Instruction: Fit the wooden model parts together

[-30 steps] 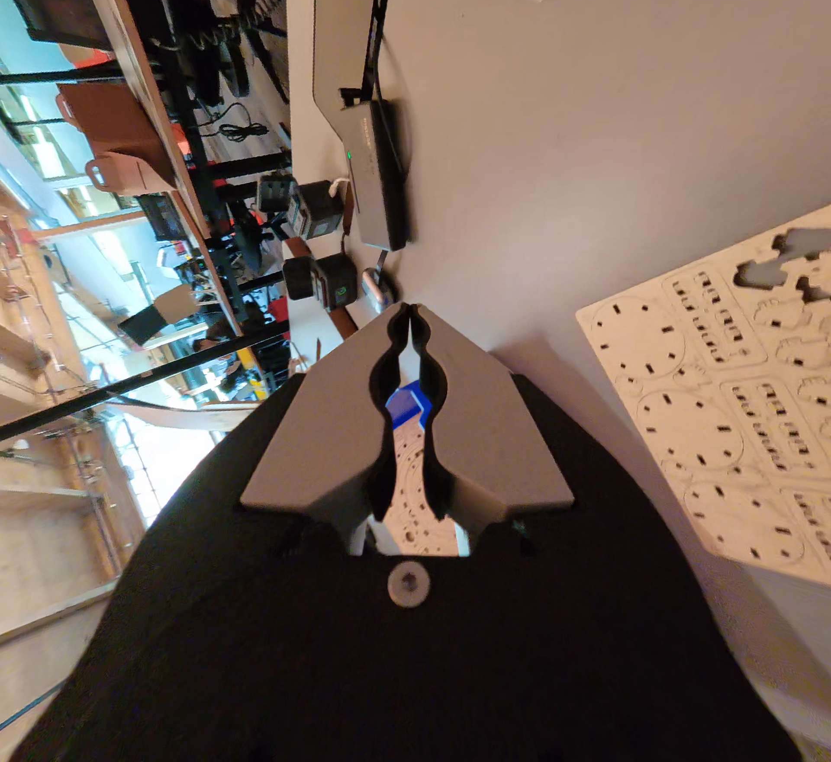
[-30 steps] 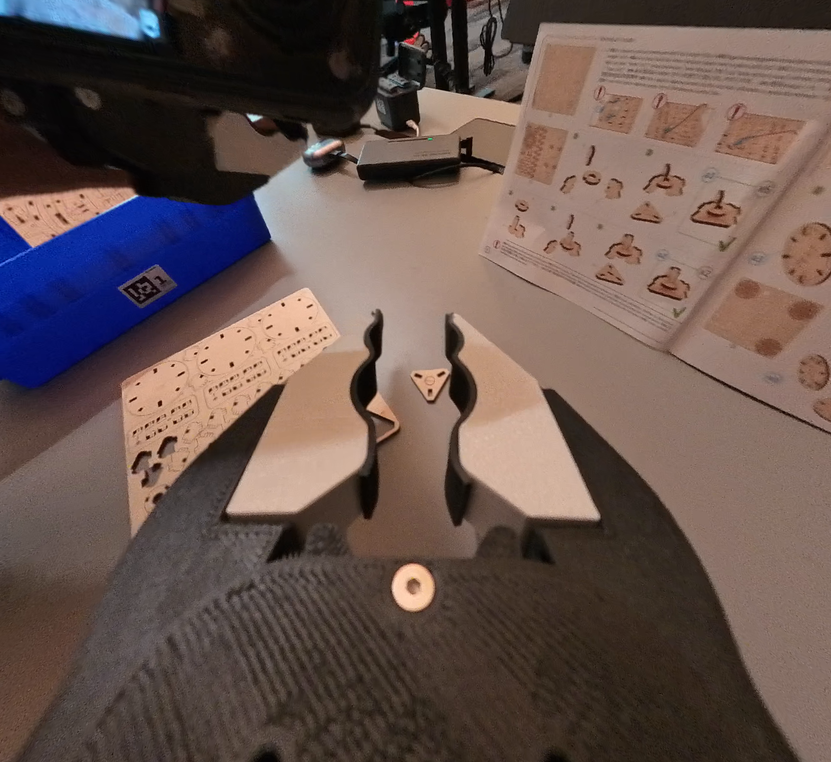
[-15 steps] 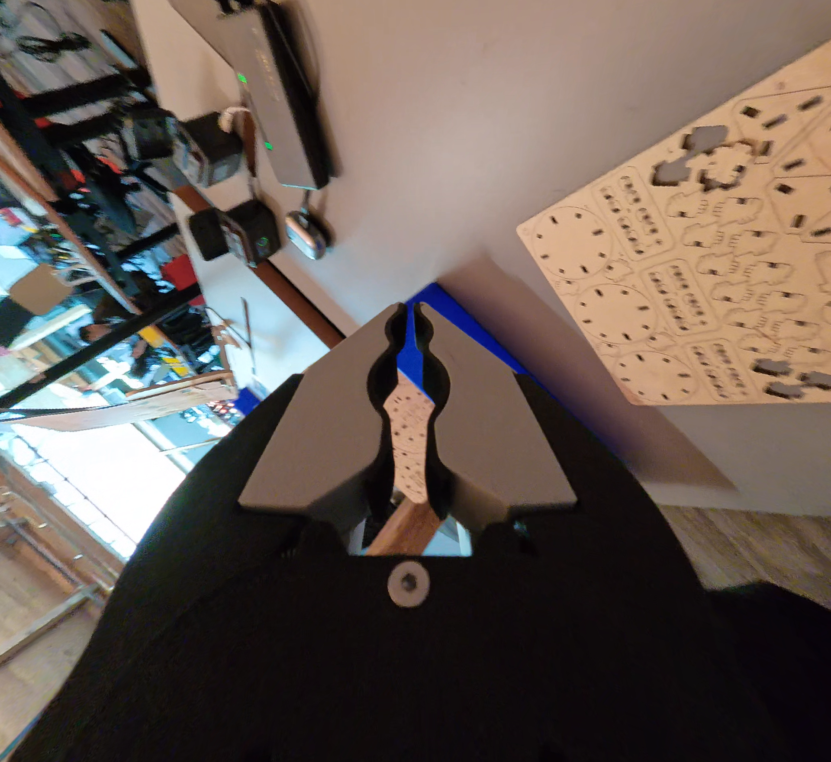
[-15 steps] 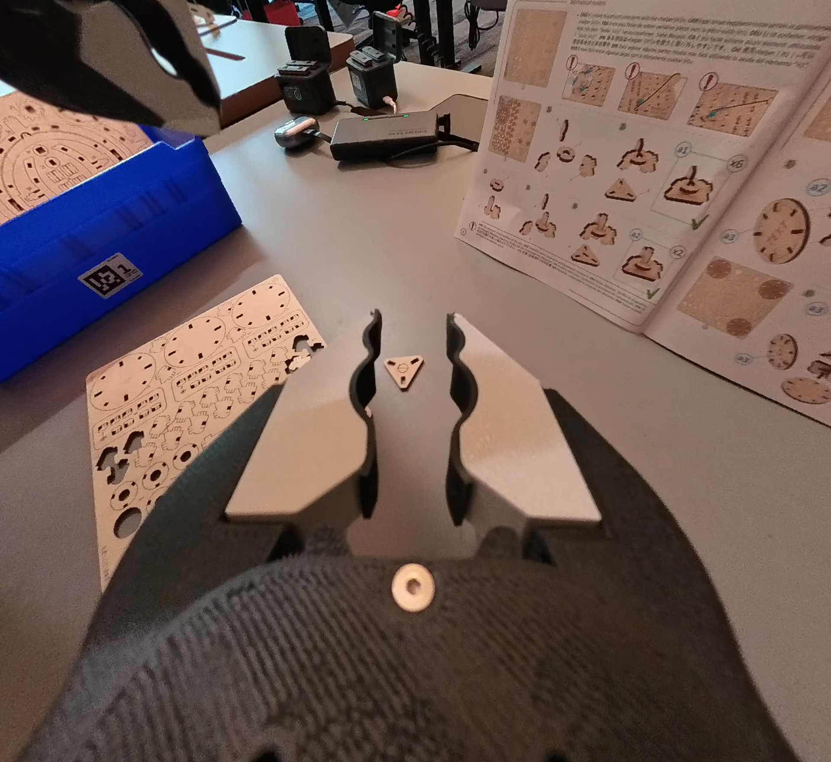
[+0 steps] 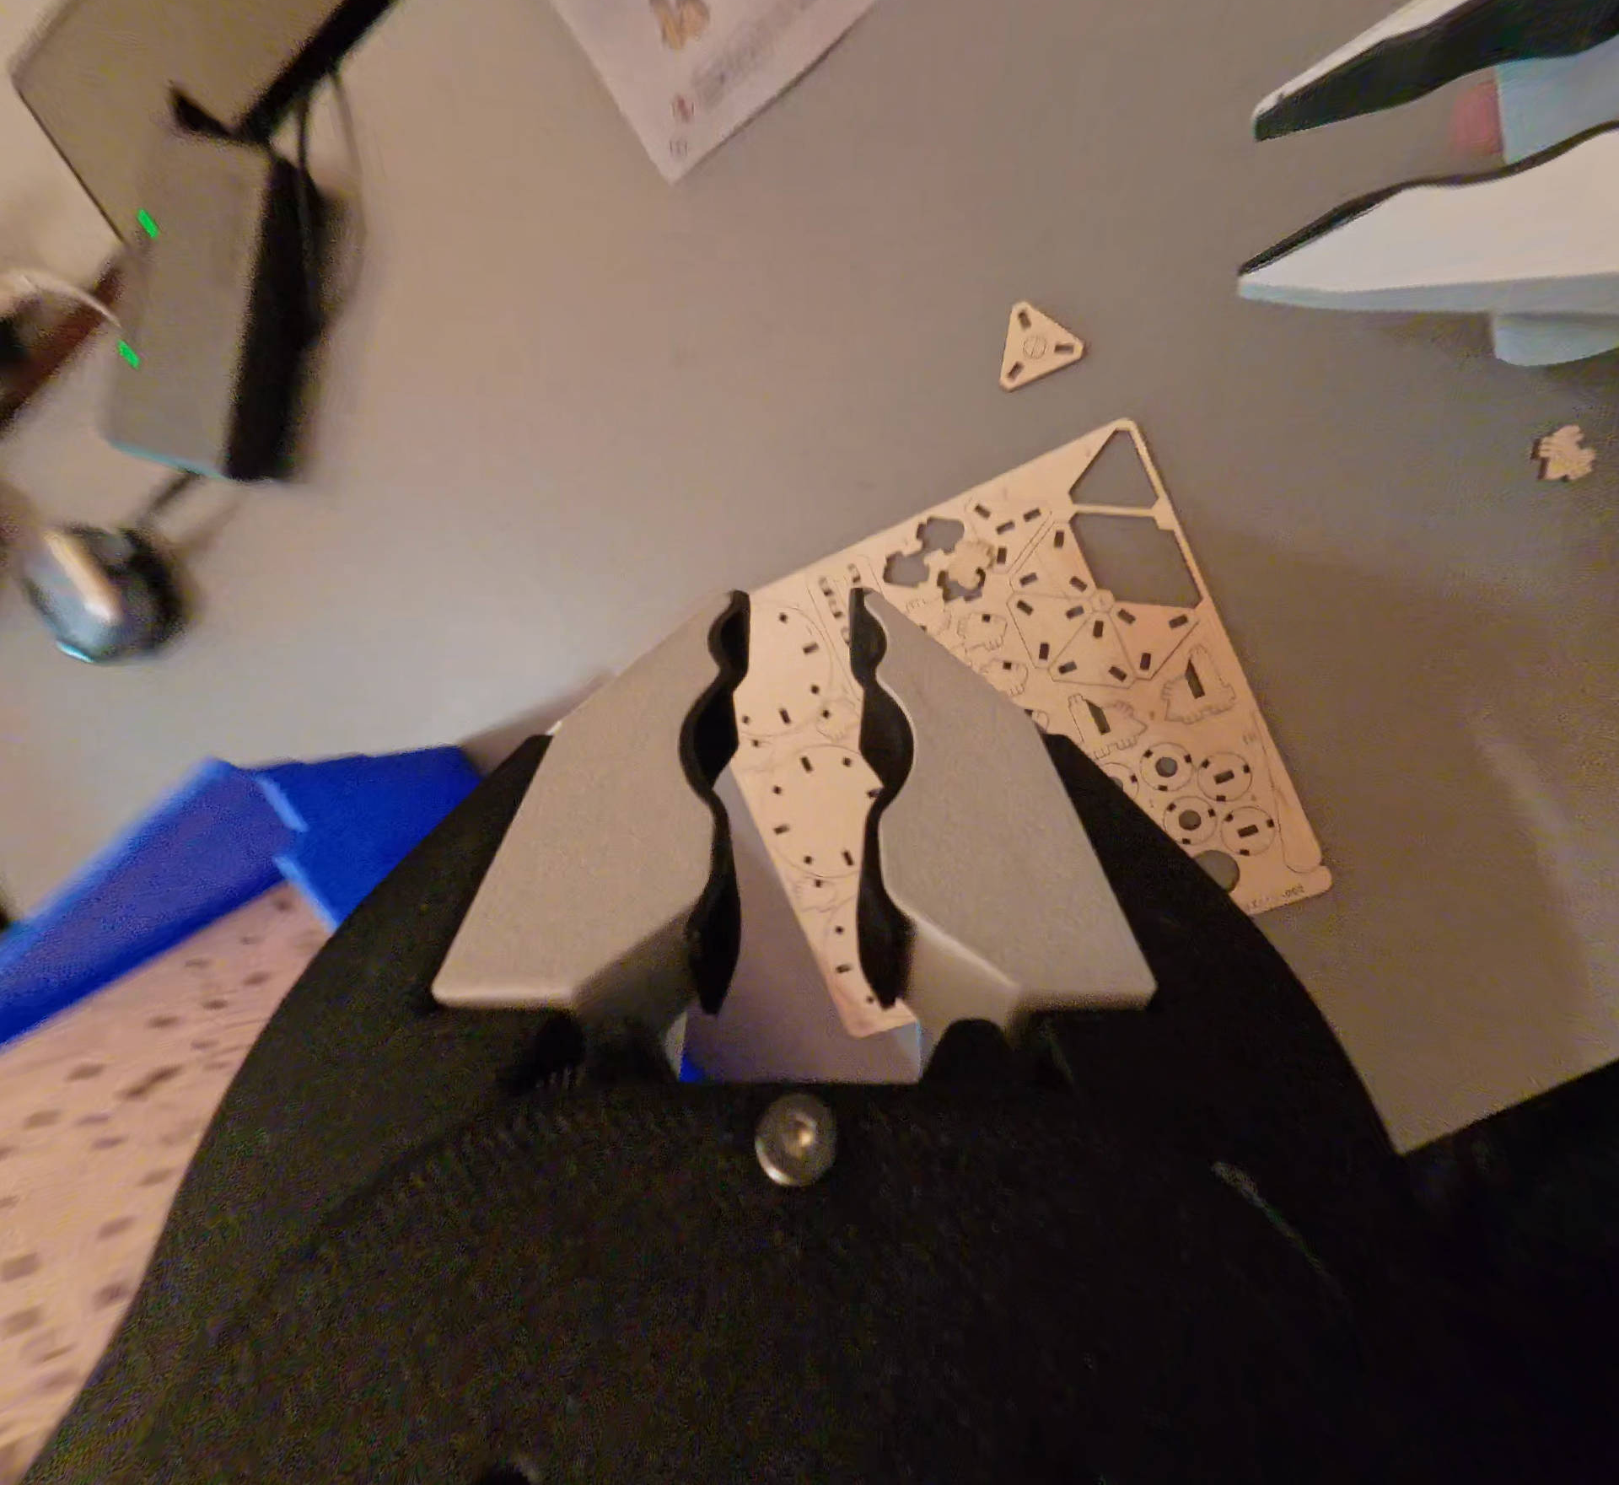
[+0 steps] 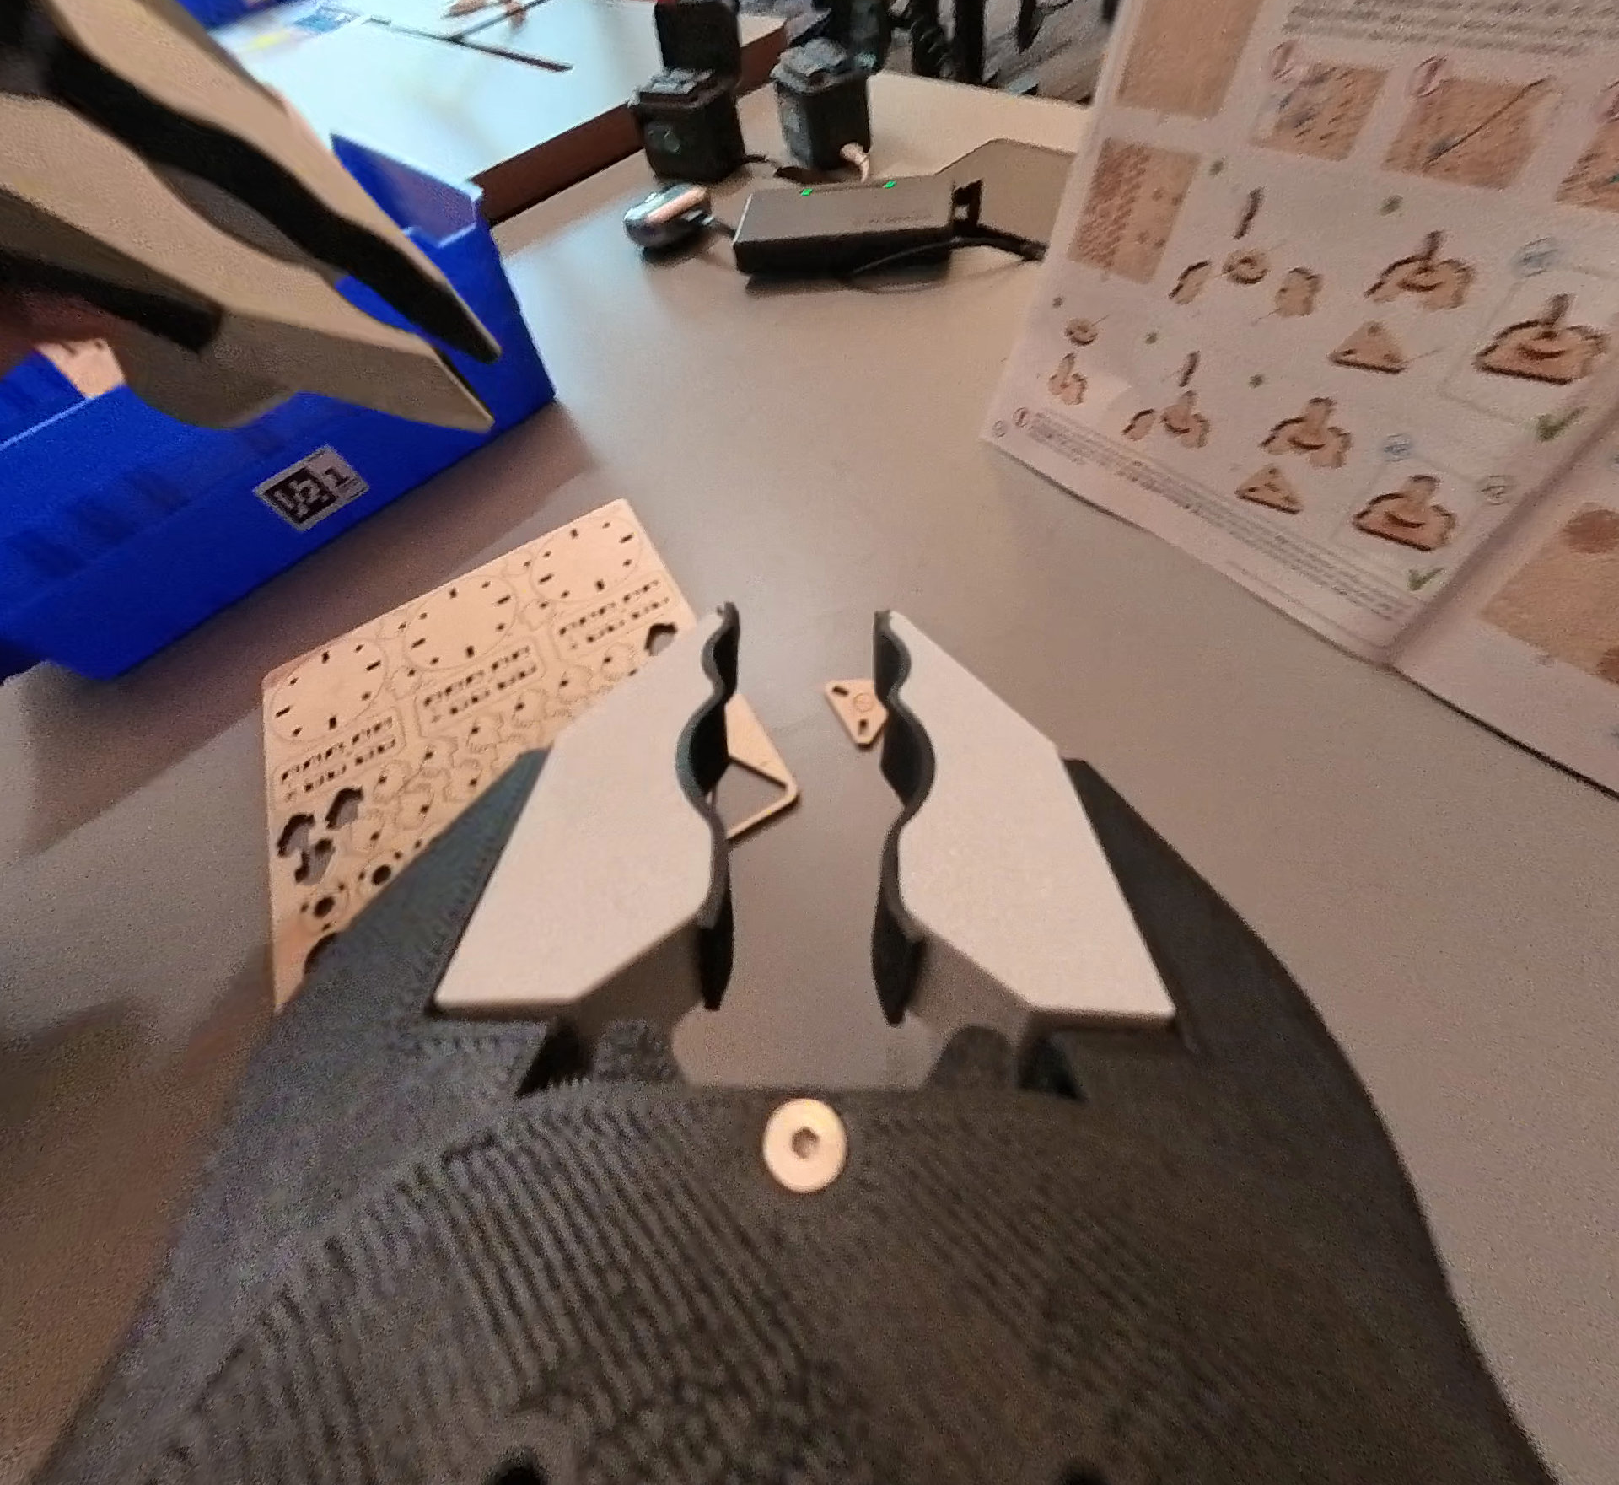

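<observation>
My left gripper [image 5: 799, 611] is open and empty. It hangs above the near corner of a flat wooden punch-out sheet [image 5: 1095, 654] that lies on the grey table [image 5: 701, 392]; the sheet only shows through the gap. In the right wrist view, the left gripper [image 6: 477, 378] is raised by the blue bin [image 6: 175, 549]. My right gripper [image 6: 804, 624] is open and empty, low over the table. A small wooden triangle piece [image 6: 863, 711] lies just by its right fingertip, and the sheet [image 6: 420, 707] lies to its left. The triangle [image 5: 1041, 348] and the right gripper [image 5: 1257, 199] also show in the left wrist view.
The blue bin [image 5: 219, 856] holds another wooden sheet. An open instruction booklet [image 6: 1314, 260] lies at the right. A grey power box [image 6: 841, 221] with cables, a small rounded device [image 6: 666, 212] and black chargers [image 6: 692, 120] sit at the back. A tiny wooden piece [image 5: 1564, 455] lies near the right gripper. The triangle [image 5: 1041, 348] lies some 9 cm from my right tips, 15 cm from my left tips. Look for it in the right wrist view [image 6: 856, 704] too. To reach the small wooden triangle piece [image 6: 863, 711] in a straight line is about 9 cm for my right fingers, about 15 cm for my left. My left wrist view [image 5: 1046, 343] looks at it from another angle.
My left gripper's jaws were shut and have opened. It swung from over the blue bin towards the sheet on the table. My right gripper stayed open and shifted a little left of the triangle.
</observation>
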